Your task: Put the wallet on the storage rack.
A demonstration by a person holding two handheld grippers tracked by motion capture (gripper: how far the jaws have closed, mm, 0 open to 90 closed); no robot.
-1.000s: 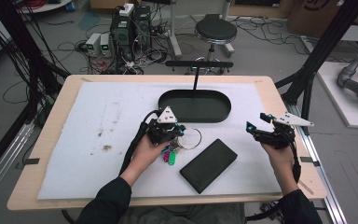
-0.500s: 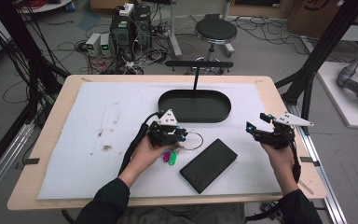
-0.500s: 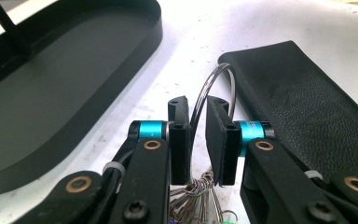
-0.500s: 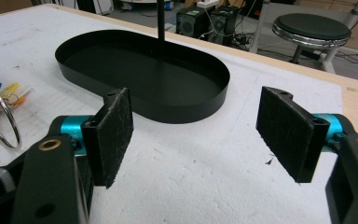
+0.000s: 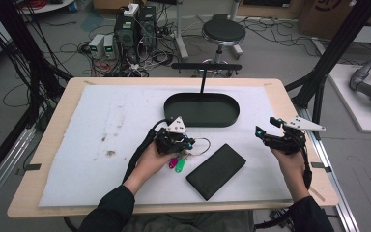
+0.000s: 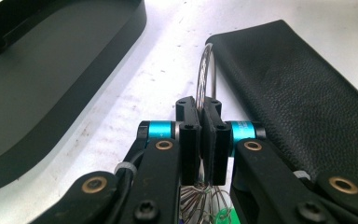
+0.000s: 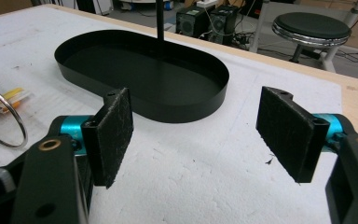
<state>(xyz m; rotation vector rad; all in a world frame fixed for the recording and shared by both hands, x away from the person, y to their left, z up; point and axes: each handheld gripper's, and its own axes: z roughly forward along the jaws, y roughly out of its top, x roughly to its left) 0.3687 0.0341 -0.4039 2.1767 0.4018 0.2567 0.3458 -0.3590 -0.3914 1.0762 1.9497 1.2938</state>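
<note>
Up close — key ring [image 6: 207, 70] thin, silvery, wire-wound.

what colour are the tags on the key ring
One pink, one green key tags, hanging from the key ring; clearest in the high view.

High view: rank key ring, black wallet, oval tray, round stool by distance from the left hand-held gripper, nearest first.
1. Key ring: clamped in the left hand-held gripper.
2. Black wallet: just right of it, nearer the person.
3. Oval tray: beyond it, mid-table.
4. Round stool: on the floor past the table.
</note>
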